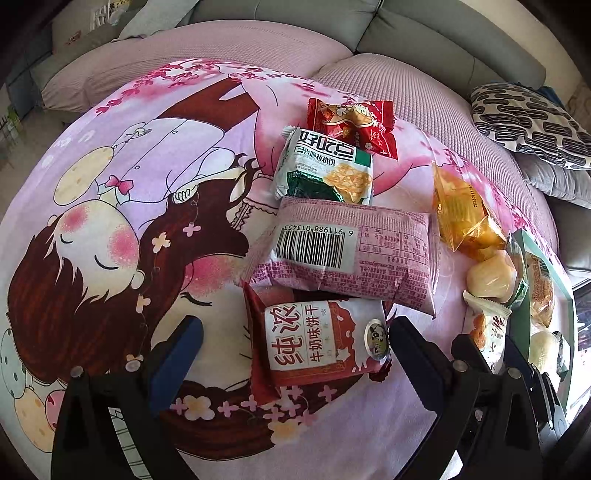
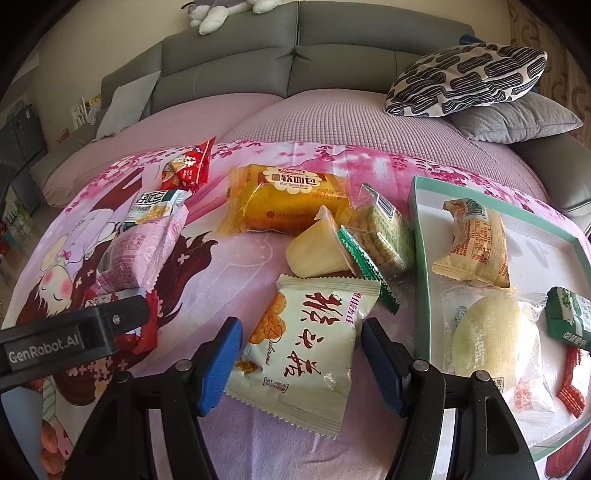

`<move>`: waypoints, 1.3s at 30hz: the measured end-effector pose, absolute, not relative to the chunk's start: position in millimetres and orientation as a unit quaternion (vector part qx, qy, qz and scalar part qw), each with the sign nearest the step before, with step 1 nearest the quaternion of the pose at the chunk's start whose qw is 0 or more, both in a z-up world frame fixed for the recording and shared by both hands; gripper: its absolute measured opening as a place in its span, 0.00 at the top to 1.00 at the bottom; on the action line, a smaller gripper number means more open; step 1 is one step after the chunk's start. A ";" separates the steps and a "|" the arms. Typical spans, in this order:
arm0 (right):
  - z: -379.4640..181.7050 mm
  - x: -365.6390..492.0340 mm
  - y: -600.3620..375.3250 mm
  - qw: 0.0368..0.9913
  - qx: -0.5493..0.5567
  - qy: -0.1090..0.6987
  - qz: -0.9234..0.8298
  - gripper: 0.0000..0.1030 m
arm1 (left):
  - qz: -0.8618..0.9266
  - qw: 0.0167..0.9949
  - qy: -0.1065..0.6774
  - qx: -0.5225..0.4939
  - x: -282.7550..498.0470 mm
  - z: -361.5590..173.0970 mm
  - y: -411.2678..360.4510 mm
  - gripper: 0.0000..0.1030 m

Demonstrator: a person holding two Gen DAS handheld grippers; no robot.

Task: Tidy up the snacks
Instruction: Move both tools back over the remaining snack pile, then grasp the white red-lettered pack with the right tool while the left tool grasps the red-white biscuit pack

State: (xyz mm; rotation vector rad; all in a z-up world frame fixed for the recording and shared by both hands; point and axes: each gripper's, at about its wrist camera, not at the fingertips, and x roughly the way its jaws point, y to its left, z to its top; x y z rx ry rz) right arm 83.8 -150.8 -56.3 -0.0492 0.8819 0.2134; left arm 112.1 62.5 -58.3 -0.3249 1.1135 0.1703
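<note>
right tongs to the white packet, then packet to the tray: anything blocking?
Nothing visible. The white packet already lies between the right tongs' open fingers, with nothing on top of it. The tray sits just right of it, its near-left floor bare; only its low rim to lift over.

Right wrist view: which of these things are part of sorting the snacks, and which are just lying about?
Part of the job:
white snack packet between the right gripper fingers
yellow bread packet
green-edged cracker pack
box tray holding sorted snacks

Lying about:
patterned pillow
grey cushion
plush toy
</note>
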 end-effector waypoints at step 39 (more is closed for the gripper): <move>-49.7 72.1 -158.0 0.891 -0.018 0.441 0.107 0.41 | 0.092 0.843 0.508 -0.154 99.7 -59.6 56.3 0.10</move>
